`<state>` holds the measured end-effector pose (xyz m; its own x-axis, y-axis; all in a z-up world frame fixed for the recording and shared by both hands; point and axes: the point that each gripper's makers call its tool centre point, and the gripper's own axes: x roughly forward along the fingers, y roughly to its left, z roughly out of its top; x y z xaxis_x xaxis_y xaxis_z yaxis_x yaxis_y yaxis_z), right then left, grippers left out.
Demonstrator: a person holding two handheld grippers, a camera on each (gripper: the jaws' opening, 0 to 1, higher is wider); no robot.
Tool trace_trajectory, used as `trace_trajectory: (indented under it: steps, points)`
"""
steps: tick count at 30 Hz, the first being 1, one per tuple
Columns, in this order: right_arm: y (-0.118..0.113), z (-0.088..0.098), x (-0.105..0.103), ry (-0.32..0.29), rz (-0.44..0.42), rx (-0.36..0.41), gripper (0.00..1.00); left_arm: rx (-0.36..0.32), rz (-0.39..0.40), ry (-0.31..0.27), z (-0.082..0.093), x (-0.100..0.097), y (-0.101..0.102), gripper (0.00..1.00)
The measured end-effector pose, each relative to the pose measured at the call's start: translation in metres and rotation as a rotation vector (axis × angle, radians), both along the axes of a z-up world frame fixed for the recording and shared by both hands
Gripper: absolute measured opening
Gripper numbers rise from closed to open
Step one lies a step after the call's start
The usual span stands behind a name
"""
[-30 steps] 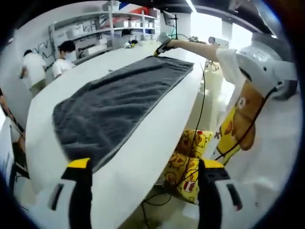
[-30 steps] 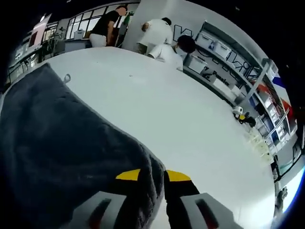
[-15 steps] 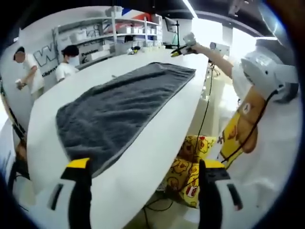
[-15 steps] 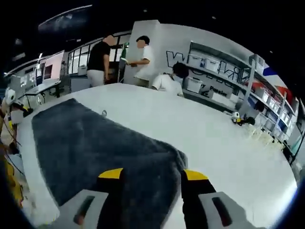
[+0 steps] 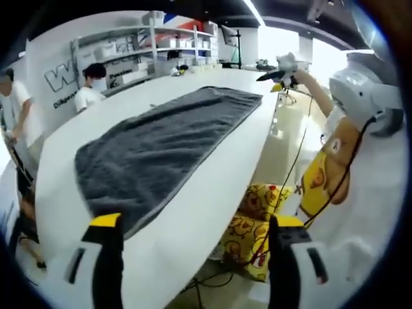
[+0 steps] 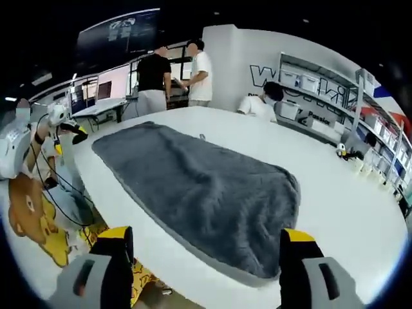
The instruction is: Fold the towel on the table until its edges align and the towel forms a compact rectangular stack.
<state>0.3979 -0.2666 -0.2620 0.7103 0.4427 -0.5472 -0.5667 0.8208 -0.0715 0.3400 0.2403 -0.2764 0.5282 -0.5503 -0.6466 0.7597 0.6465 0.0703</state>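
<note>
The towel (image 5: 154, 138) lies flat and unfolded on the white bench (image 5: 212, 187), filling the middle of the left gripper view; its near corner at lower left is hidden behind a jaw. Left tongs (image 5: 193, 257) and right tongs (image 6: 206, 264) both gape wide, empty, off the cloth.

Fuzzy cloth towel (image 6: 199, 187) — smooth table (image 6: 335, 212)

White shirt (image 5: 360, 193) with bear print, yellow-tipped black fingers (image 5: 106, 257)
</note>
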Motion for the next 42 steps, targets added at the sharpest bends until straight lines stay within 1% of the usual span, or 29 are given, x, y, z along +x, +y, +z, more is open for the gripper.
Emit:
trace_trajectory:
  steps: [6, 11, 16, 25, 30, 37, 42]
  points:
    - [0.010, -0.011, -0.033, 0.009, 0.012, -0.002, 0.99, -0.006, 0.001, -0.005, -0.001, -0.005, 0.003, 0.99]
    - [0.013, -0.011, -0.049, -0.010, 0.001, 0.003, 0.99, -0.013, 0.021, -0.010, -0.002, -0.009, 0.008, 0.99]
    - [0.023, -0.014, -0.062, -0.003, -0.001, 0.000, 0.99, -0.023, 0.044, -0.012, -0.006, -0.012, 0.013, 0.99]
    - [0.023, -0.013, -0.072, -0.005, 0.002, 0.004, 0.99, -0.029, 0.071, -0.010, -0.010, -0.014, 0.019, 0.98]
    - [0.018, -0.014, -0.075, -0.002, -0.001, 0.008, 0.99, -0.027, 0.068, -0.007, -0.011, -0.014, 0.019, 0.98]
    - [0.007, -0.015, -0.076, -0.002, -0.026, 0.003, 0.99, -0.030, 0.065, -0.007, -0.012, -0.012, 0.018, 0.98]
    - [0.006, -0.016, -0.076, 0.001, -0.023, -0.001, 0.99, -0.032, 0.065, -0.006, -0.013, -0.012, 0.018, 0.98]
